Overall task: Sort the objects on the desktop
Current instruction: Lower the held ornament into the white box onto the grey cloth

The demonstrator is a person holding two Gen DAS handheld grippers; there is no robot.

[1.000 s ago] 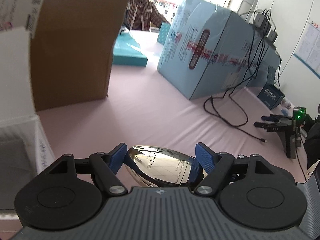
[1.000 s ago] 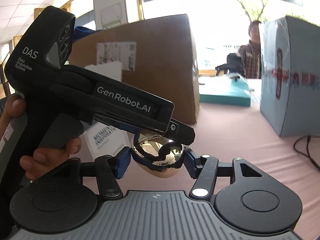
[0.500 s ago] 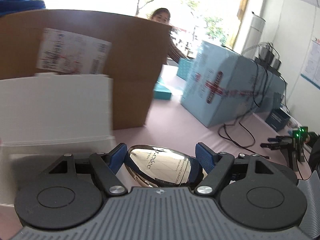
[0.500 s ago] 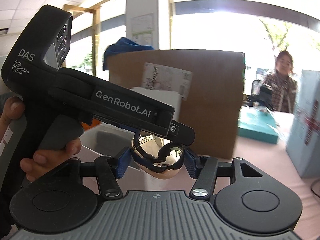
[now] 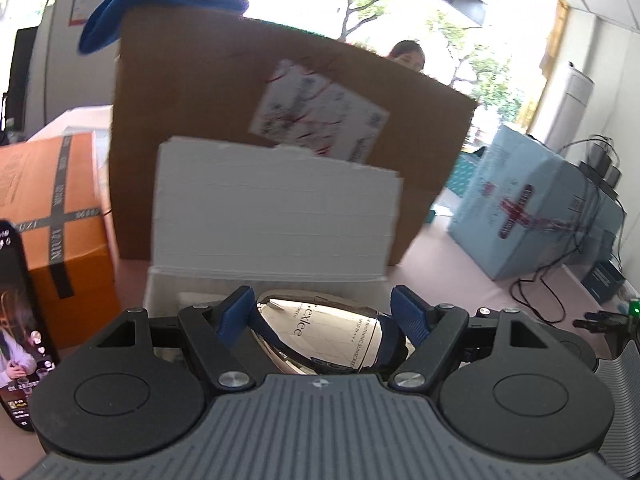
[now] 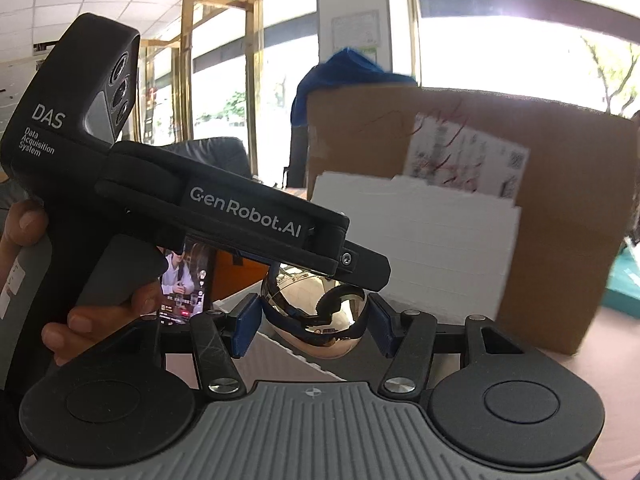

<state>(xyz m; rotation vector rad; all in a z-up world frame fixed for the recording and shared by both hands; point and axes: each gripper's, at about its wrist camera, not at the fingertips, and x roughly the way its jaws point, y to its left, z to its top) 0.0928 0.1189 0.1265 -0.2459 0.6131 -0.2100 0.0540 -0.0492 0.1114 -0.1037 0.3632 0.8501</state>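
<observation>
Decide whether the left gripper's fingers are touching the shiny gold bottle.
Touching. The left wrist view shows the left gripper with its blue fingers pressed against both sides of the shiny gold bottle, with no gap.

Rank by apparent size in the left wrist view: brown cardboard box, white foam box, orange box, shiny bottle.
1. brown cardboard box
2. white foam box
3. orange box, partly cut off
4. shiny bottle, enlarged by nearness
</observation>
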